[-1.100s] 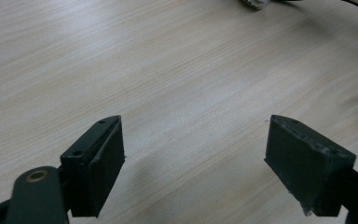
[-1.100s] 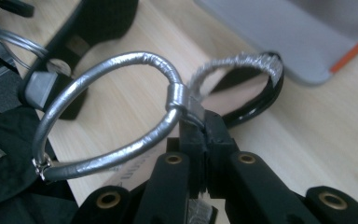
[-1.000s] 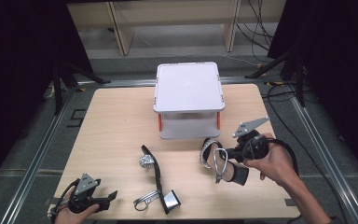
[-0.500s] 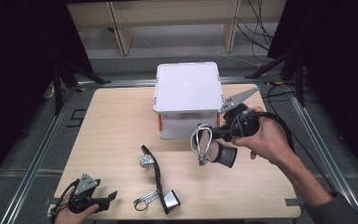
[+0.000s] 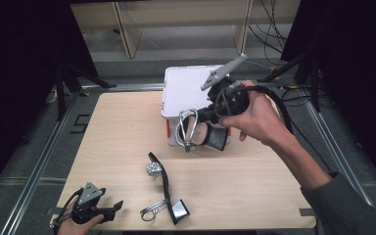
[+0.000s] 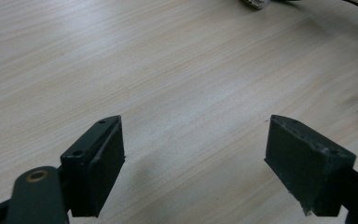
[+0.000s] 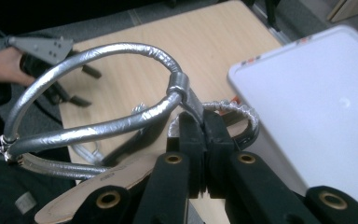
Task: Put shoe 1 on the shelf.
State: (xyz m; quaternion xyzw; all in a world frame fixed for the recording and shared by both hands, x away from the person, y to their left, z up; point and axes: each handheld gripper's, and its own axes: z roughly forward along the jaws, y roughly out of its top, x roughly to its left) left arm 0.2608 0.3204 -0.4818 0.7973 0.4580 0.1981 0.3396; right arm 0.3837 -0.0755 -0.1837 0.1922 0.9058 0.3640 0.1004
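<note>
- Right hand-held gripper (image 5: 199, 119) is seen clenched on a sandal (image 5: 196, 133) by its silver strap, held in the air just in front of the white box (image 5: 186, 85).
- Carrying is judged the step in hand; a setting-down spot is called for next.
- Left hand-held gripper (image 5: 115, 206) rests released at the table (image 5: 254, 186) edge.
- Second sandal (image 5: 165, 188) lies between them: glittery looped straps, black sole, block heel.

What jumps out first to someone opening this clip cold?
The right gripper, raised in front of the white lidded box, is clamped on a silver-strapped sandal. Its mate lies on the wooden table near the front edge, while the left gripper rests open at the front left corner.
</note>
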